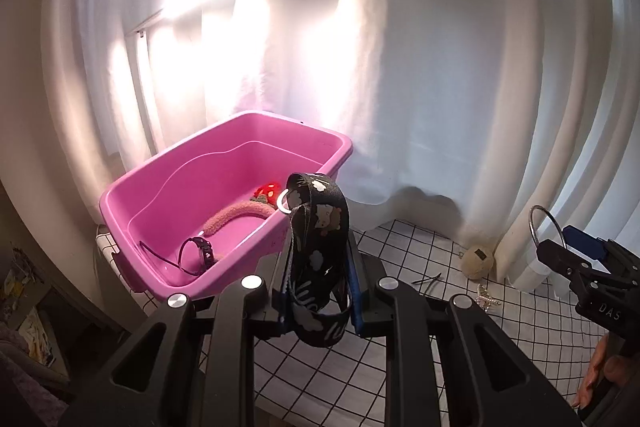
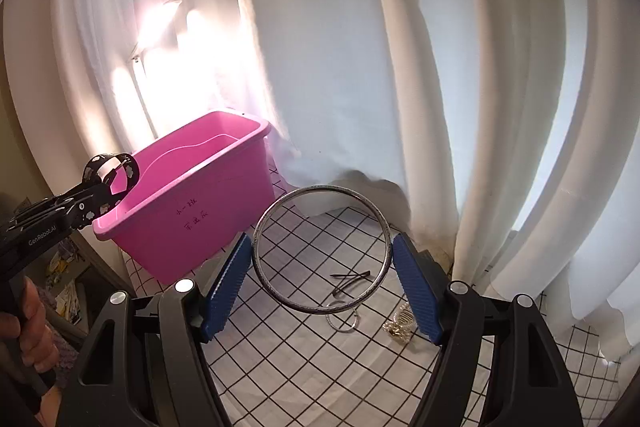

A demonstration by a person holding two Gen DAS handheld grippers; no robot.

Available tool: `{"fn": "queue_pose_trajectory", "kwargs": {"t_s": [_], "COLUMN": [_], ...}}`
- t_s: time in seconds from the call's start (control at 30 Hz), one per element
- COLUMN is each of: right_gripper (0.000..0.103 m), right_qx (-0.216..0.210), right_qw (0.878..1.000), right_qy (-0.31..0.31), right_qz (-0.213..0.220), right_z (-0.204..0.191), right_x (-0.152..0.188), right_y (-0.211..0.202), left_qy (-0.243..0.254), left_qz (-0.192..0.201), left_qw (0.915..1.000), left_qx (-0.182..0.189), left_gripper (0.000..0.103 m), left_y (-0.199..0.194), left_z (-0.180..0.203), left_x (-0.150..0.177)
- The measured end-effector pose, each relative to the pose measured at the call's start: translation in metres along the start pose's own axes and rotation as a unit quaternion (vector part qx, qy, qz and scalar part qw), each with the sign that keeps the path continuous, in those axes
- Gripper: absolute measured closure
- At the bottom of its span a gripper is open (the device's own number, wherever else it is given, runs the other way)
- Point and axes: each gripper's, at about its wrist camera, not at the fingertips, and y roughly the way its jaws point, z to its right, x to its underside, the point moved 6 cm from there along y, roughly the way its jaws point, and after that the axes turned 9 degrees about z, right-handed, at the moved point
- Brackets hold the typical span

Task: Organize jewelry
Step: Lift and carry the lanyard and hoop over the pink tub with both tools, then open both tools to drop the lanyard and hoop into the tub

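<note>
My left gripper (image 1: 316, 267), clamped on the strap (image 1: 318, 227), sits at the near rim of the bin (image 1: 224, 163) and nearer it than my right gripper (image 2: 322, 267), which grips the bangle (image 2: 320, 247) across its width.

Checked tablecloth (image 2: 304, 367) (white), pink bin (image 2: 192, 211), hairpins (image 2: 348, 279)

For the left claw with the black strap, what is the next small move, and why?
Probably carry the left claw a little forward over the pink bin, then open it. It is shut on the black patterned strap, which hangs just short of the bin's near rim, and a watch and other accessories already lie inside. The right claw holds a silver bangle, farther from the bin.
</note>
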Motion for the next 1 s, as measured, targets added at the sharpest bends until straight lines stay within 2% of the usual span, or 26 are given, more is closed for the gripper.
{"fn": "queue_pose_trajectory", "kwargs": {"t_s": [0.17, 0.43, 0.67, 0.87, 1.0], "right_gripper": [0.033, 0.033, 0.033, 0.033, 0.033], "right_qx": [-0.034, -0.070, -0.069, -0.074, -0.079], "right_qw": [0.999, 0.997, 0.996, 0.991, 0.984], "right_qy": [-0.025, -0.031, -0.041, -0.070, -0.084], "right_qz": [0.006, -0.001, -0.032, -0.088, -0.136], "right_z": [-0.051, -0.125, -0.170, -0.194, -0.206], "right_x": [-0.033, -0.077, -0.091, -0.086, -0.078], "right_y": [0.039, 0.123, 0.192, 0.235, 0.267], "left_qy": [-0.006, -0.030, -0.041, -0.069, -0.079], "left_qz": [0.010, 0.008, -0.048, -0.122, -0.154], "left_qw": [0.9997, 0.9987, 0.9974, 0.9899, 0.9844], "left_qx": [-0.022, -0.039, -0.034, -0.024, -0.032], "left_gripper": [0.081, 0.081, 0.081, 0.081, 0.081], "left_y": [0.017, 0.070, 0.133, 0.167, 0.179], "left_z": [-0.046, -0.121, -0.164, -0.181, -0.186], "left_x": [-0.023, -0.057, -0.043, -0.024, -0.013]}}
